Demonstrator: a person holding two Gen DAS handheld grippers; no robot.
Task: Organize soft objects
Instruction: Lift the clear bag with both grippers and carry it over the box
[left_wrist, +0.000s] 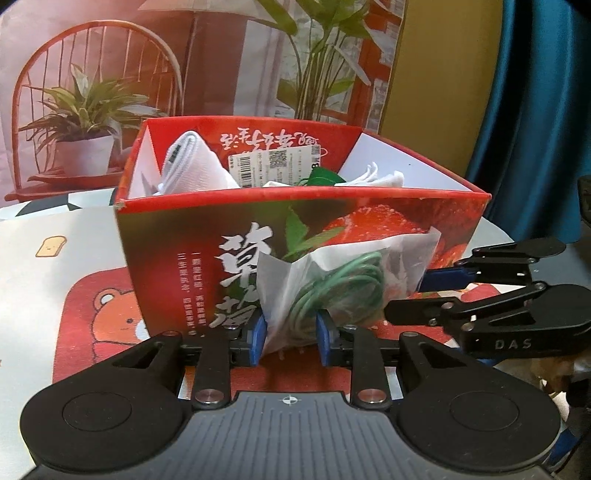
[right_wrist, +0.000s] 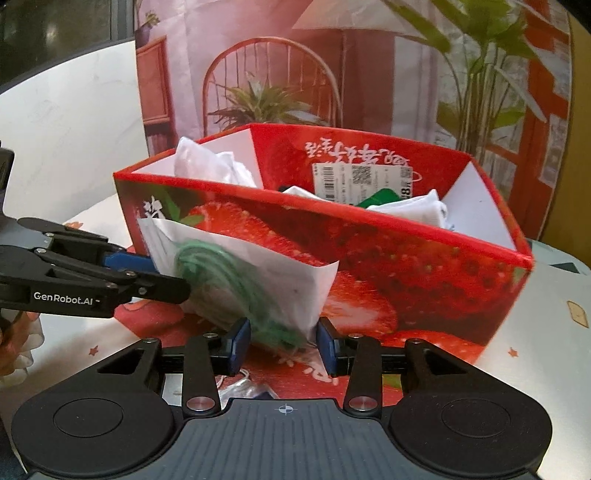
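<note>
A printed backdrop (left_wrist: 229, 66) of a red chair and potted plants stands behind everything, with a blue curtain (left_wrist: 535, 129) at its right in the left wrist view. In front of it a table (left_wrist: 33, 266) carries a mat with a red bear panel (left_wrist: 99, 325).

On the mat sits a large red strawberry-printed box (left_wrist: 207, 236), open at the top. Inside it lie white folded cloths (left_wrist: 192, 162), a green item (left_wrist: 325, 177) and a barcode label (left_wrist: 273, 166) stuck to the far inner wall.

Against the box's near wall stands a translucent white bag (left_wrist: 332, 273) holding a coil of green cord (left_wrist: 340, 291). The bag leans on the box front, above the mat, and both tools meet at it.

The left claw (left_wrist: 291, 332) has the bag's lower corner between its blue pads (left_wrist: 258, 334); the plastic fills the narrow gap and looks pinched, so the left claw is clenched on the bag.

The right claw (right_wrist: 283, 341) reaches the bag from the other side. In its own view the bag's bottom corner and some green cord hang between the blue pads (right_wrist: 240, 341), close to the left pad, while a gap shows beside the right pad, so the grip looks released with the bag still between the fingers. Seen from the left wrist view, this claw (left_wrist: 421, 295) lies at the bag's right edge, just beside the box.
</note>
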